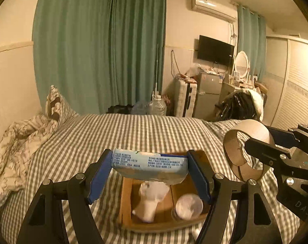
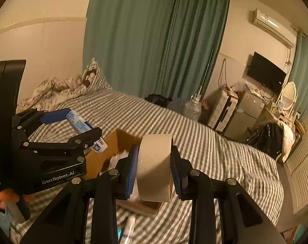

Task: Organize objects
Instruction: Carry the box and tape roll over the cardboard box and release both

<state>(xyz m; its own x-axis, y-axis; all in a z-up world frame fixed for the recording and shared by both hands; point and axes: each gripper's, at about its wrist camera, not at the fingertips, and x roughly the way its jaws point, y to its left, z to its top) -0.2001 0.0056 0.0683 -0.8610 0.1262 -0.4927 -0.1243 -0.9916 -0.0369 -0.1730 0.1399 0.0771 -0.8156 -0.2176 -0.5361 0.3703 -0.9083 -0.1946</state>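
My left gripper is shut on a light-blue tissue pack and holds it above an open cardboard box on the striped bed. In the box lie a white crumpled item and a round lidded cup. My right gripper is shut on a beige tape roll, held upright just right of the box. The tape roll and right gripper also show at the right of the left wrist view. The left gripper with the pack shows at the left of the right wrist view.
The grey-striped bed spreads around the box. A crumpled quilt and a pillow lie at its far left. Beyond the bed stand water jugs, a suitcase, a small fridge and a black bag.
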